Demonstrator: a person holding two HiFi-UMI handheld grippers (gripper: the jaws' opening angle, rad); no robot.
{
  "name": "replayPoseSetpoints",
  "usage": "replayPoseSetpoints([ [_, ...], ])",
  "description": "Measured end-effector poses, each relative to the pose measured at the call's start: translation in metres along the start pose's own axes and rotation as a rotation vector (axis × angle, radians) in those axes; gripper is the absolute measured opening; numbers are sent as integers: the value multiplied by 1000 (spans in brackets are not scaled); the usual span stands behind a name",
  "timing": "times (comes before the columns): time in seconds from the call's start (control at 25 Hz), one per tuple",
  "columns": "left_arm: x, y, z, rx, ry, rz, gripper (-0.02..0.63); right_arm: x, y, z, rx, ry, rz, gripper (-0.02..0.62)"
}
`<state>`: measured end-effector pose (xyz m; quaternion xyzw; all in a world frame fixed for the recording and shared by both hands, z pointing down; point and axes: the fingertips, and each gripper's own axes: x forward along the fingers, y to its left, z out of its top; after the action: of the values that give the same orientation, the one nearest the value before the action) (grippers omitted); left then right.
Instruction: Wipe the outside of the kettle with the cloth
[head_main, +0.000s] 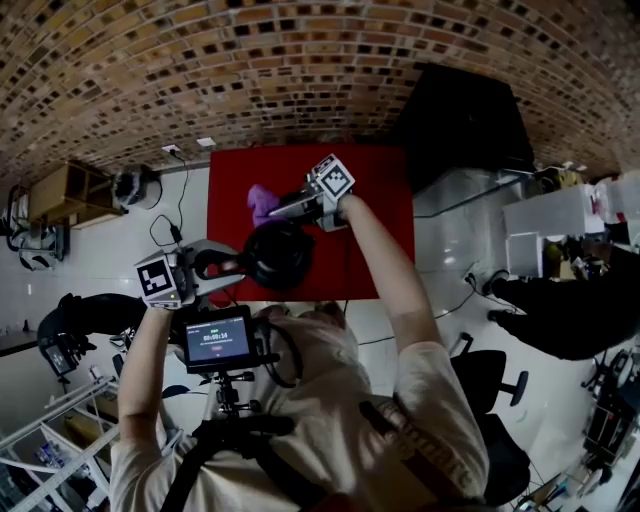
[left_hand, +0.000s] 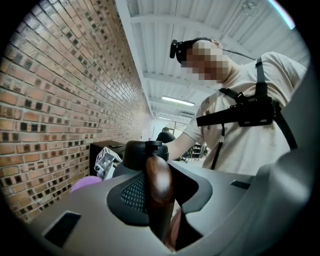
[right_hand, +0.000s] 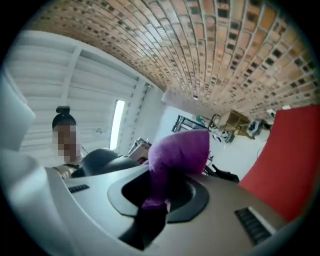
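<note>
Kettle (head_main: 281, 256) one, purple cloth (head_main: 260, 199) one, left tool (head_main: 226, 266), right tool (head_main: 277, 209)

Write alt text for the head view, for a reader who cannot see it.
Seen from above, a person grips a round black kettle in the left gripper over a red table, and holds a crumpled purple cloth in the right gripper, close beside the kettle. A brick wall stands behind the table.

Cream T-shirt (left_hand: 250, 150), black chest harness (left_hand: 255, 111)
</note>
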<state>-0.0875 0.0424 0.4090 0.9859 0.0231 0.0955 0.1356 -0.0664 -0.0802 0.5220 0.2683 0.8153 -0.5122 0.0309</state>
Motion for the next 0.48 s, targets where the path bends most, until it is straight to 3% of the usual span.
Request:
replayPoseSetpoints([
  [0.08, -3, 1, 3, -25, -26, -4, 94, -4, -9, -17, 80, -50, 34, 91],
  [0.24, -14, 9, 9, -79, -130, 37, 95, -26, -27, -33, 119, -291, 35, 91],
  [0.36, -25, 19, 10, -125, -211, 64, 94, -38, -45, -46, 91, -426, -41, 89],
  [0.48, -33, 29, 12, -145, -263, 110, 97, -49, -69, -66, 95, -492, -163, 89],
])
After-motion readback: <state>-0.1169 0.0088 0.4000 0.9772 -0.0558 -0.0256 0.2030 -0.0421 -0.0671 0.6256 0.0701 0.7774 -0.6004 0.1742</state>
